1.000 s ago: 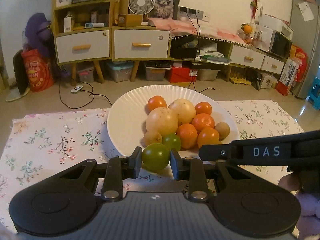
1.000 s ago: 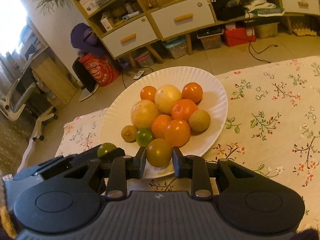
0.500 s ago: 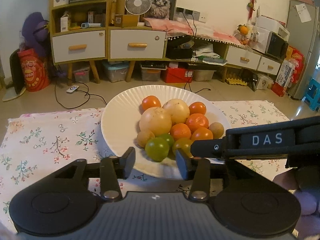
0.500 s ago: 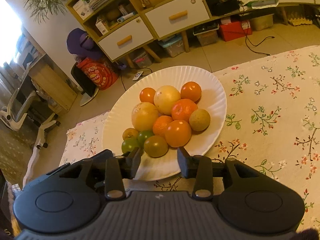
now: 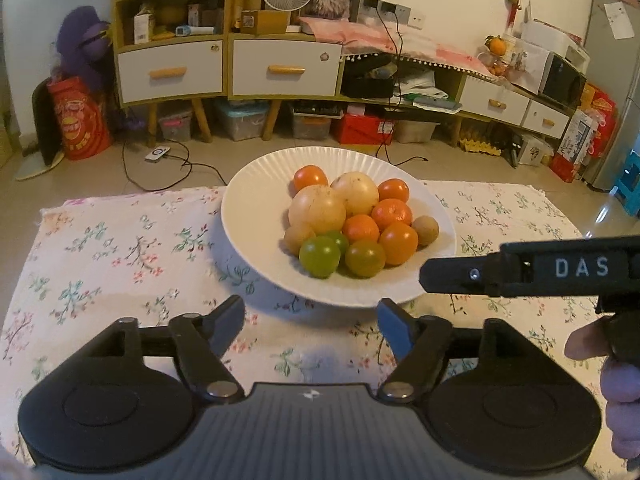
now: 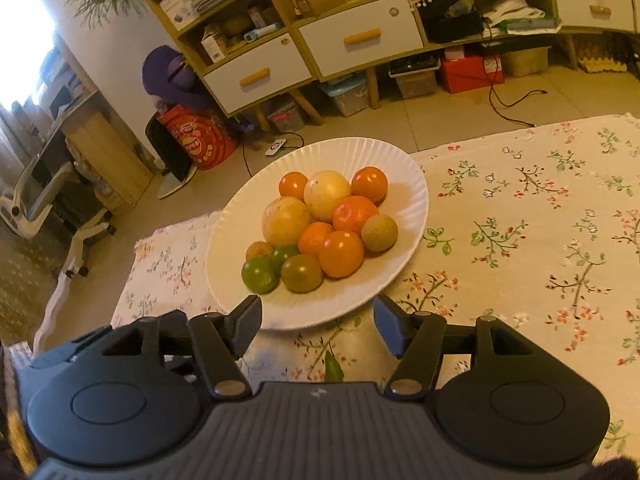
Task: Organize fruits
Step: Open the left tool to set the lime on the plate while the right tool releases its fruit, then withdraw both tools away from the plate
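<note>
Both green fruits (image 5: 320, 257) now lie on the plate (image 5: 256, 216), floral cloth (image 5: 120, 248) beneath.

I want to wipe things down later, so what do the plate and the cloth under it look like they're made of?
The plate looks like glazed white ceramic, though moulded plastic is possible: it has a smooth, faintly glossy surface and fine ribs fanning out to the rim. The cloth looks like woven cotton or linen with a matte finish: it carries a printed flower pattern, lies slightly rumpled, and shows a frayed edge at the far side.

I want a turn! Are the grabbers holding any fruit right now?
Left gripper: opening, holding nothing.
Right gripper: opening, holding nothing.
</note>
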A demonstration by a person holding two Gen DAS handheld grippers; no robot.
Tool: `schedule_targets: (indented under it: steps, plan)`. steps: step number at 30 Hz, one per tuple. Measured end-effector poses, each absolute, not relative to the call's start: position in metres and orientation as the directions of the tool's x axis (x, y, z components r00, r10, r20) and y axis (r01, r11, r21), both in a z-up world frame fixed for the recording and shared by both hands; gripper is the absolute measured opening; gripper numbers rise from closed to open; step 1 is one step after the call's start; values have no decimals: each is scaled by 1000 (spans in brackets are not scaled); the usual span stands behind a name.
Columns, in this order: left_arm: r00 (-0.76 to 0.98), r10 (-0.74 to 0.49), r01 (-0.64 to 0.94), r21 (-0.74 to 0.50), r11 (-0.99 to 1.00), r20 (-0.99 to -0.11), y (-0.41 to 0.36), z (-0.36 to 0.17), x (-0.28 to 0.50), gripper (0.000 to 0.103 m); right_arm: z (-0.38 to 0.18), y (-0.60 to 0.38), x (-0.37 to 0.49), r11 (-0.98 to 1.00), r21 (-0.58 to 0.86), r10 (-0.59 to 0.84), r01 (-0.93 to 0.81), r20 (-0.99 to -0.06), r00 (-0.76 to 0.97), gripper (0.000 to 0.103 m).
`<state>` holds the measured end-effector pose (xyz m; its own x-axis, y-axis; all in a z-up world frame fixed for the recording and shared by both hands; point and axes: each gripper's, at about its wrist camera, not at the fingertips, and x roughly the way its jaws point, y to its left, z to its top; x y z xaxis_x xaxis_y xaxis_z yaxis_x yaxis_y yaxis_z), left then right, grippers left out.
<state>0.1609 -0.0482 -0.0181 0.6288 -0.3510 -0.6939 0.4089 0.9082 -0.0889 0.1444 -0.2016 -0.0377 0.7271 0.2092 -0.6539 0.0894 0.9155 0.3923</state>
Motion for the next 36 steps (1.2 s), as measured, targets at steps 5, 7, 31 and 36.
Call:
schedule_targets:
  steps: [5,7,31,36]
  plan:
    - [621,-335,411,-70,909,-709,-46,-15,149,70,-33,-202,134,929,364,206,66,-657,725,69]
    - [612,-332,413,-67,908,-717,-45,-14,145,72,-32,-201,129,935,350,203,57,-659,725,70]
    - [592,-179,338,40,940,-786,-27,2,95,89,-13,-168,75,1000,20,23,-12,-683,730,90]
    - [599,-133,324,88,942,-790,-26,3,87,89,-13,-163,68,999,-34,-22,-2,-691,723,91]
